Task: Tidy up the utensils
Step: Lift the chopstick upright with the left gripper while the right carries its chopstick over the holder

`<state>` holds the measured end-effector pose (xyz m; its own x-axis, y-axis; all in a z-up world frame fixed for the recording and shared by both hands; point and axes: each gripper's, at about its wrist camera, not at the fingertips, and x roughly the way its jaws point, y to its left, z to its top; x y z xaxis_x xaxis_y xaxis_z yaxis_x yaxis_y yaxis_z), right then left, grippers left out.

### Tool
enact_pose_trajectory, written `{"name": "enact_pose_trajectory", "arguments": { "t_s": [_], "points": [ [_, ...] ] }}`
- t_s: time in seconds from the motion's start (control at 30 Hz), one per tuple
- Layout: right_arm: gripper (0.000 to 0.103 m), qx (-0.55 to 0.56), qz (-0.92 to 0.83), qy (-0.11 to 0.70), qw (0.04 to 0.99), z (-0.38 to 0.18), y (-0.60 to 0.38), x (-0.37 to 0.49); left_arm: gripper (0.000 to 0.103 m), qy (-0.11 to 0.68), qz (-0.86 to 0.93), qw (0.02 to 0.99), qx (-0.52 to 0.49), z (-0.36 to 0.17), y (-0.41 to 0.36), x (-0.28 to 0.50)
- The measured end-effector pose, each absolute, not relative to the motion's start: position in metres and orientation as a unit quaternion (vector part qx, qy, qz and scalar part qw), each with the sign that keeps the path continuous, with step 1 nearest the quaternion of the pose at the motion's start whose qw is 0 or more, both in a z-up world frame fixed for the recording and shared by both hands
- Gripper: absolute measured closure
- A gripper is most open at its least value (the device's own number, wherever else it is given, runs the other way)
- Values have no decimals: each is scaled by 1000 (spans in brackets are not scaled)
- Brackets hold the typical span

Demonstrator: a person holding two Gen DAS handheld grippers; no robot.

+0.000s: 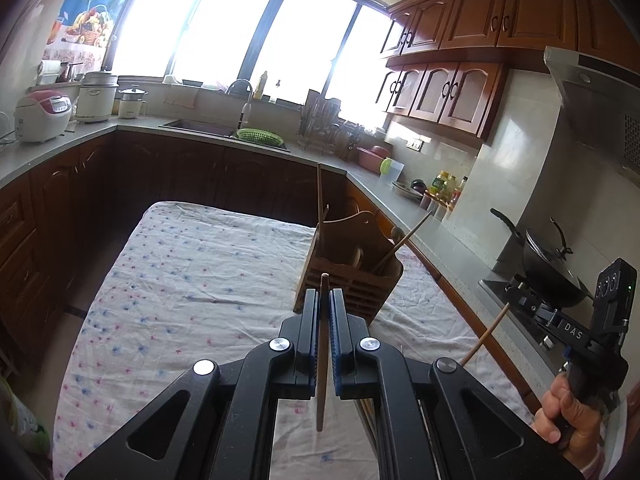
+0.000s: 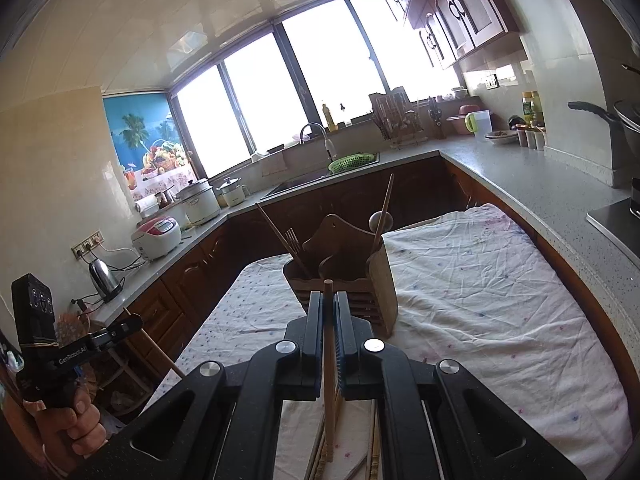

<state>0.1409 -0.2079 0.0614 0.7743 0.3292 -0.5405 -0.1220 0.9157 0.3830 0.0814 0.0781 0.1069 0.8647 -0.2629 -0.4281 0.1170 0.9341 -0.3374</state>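
A wooden utensil holder point(image 1: 352, 268) point(image 2: 348, 276) stands on the cloth-covered table, with chopsticks, a fork point(image 2: 294, 240) and a wooden spoon point(image 2: 380, 222) in it. My left gripper point(image 1: 324, 300) is shut on a dark brown chopstick point(image 1: 322, 360), held above the table just before the holder. My right gripper point(image 2: 328, 304) is shut on a light wooden chopstick point(image 2: 329, 380), also just before the holder. Each gripper shows in the other's view, the right one point(image 1: 516, 300) and the left one point(image 2: 128, 324). Several more chopsticks point(image 2: 374, 448) lie on the cloth under my right gripper.
The table with the floral cloth point(image 1: 192, 280) stands between kitchen counters. A stove with a black wok point(image 1: 552, 268) is on the right. The sink with a green basket point(image 1: 258, 136) is at the back. Rice cookers point(image 2: 160, 236) and a kettle point(image 2: 104, 280) are on the left counter.
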Motion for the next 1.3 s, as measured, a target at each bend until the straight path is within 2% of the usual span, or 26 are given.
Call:
{"name": "enact_pose_trajectory", "arguments": {
  "t_s": [0.37, 0.73, 0.93, 1.3],
  "points": [
    [98, 156, 114, 276, 942, 85, -212, 181, 100, 186, -106, 968, -129, 142, 71, 125],
    [98, 157, 73, 192, 966, 127, -220, 260, 100, 116, -88, 982, -122, 177, 57, 227],
    [98, 140, 50, 177, 973, 114, -211, 299, 100, 127, -84, 978, -140, 139, 42, 289],
    [98, 106, 33, 218, 970, 35, -197, 318, 99, 179, -64, 970, -149, 69, 33, 357]
  ]
}}
